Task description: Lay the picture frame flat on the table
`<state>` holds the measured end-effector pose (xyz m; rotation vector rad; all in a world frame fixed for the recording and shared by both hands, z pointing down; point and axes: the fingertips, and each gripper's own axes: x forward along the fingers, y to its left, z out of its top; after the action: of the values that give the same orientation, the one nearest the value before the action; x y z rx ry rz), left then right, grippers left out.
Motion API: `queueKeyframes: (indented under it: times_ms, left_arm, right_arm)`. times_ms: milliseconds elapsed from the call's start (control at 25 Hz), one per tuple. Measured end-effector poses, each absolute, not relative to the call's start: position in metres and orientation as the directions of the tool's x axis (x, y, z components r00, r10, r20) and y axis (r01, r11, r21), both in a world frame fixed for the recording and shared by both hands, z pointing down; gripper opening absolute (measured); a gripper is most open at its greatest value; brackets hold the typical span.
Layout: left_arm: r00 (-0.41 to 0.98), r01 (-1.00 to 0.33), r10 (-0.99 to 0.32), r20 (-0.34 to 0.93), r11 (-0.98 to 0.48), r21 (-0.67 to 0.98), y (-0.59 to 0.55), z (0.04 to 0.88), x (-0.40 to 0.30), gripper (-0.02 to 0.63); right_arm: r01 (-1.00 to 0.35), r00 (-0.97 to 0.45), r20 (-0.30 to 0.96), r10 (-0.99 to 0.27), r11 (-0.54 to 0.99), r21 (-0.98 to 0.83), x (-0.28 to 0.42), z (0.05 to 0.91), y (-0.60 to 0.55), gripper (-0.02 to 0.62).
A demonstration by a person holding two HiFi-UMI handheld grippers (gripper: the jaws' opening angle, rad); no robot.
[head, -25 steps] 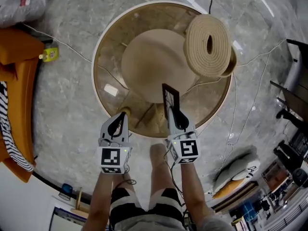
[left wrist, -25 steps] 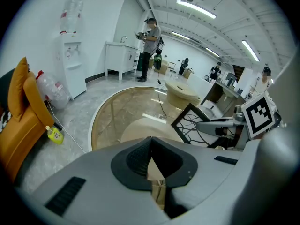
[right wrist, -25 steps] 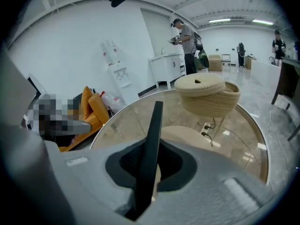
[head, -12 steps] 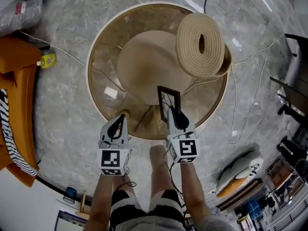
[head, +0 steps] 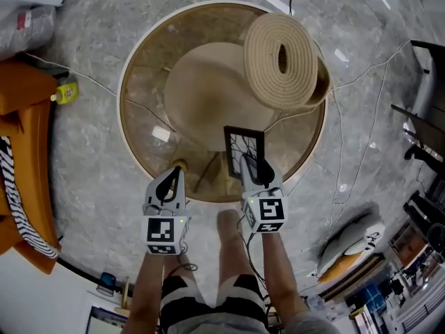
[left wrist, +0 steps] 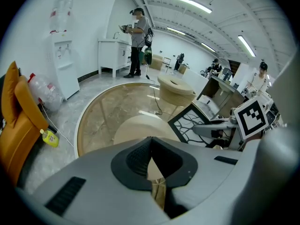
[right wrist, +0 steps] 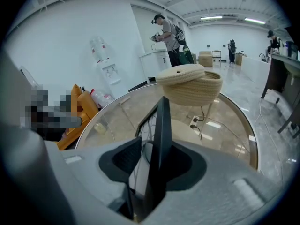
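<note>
The picture frame (head: 243,145), black with a branching pattern behind glass, stands tilted on its lower edge near the front rim of the round glass table (head: 128,138). My right gripper (head: 252,163) straddles its lower right part. Its jaws have just been opening, and the frame (right wrist: 161,135) leans loosely between the pads. In the left gripper view the frame (left wrist: 194,121) shows its face slanting back. My left gripper (head: 174,170) hangs over the table's front rim to the left, fingertips together (left wrist: 150,139) and nothing in them.
A coiled woven basket (head: 281,61) sits at the table's far right. The beige table base (head: 201,96) shows through the glass. An orange chair (head: 28,117) and a yellow bottle (head: 64,91) are at left, cables (head: 348,138) cross the floor at right.
The frame has tipped from nearly edge-on to showing more of its face. My right gripper's jaws have parted around it. Both grippers have shifted slightly.
</note>
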<state>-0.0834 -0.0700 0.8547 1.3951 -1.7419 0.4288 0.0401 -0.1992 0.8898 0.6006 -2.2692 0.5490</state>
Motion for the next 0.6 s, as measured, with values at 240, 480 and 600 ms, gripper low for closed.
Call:
queueKeyframes:
  times_ms: [240,480,600]
  left_arm:
    - [-0.026,-0.921,-0.628,0.777,0.317,0.225,-0.077,0.857,-0.080,0.018]
    - [-0.026,-0.923,-0.628,0.778,0.314,0.223,-0.079,0.860,-0.076,0.018]
    - [-0.022,-0.921,-0.627,0.779,0.315,0.228,-0.081,0.863,-0.073,0.018]
  right_arm:
    - [-0.566,-0.623,0.741,-0.252,0.799,-0.205,0.045,0.897,-0.202,0.193]
    - [-0.587,-0.614,0.741,-0.270,0.785,-0.201,0.047,0.905,-0.205,0.229]
    - [-0.600,-0.611,0.742,-0.277,0.774,-0.205,0.049,0.908,-0.208,0.250]
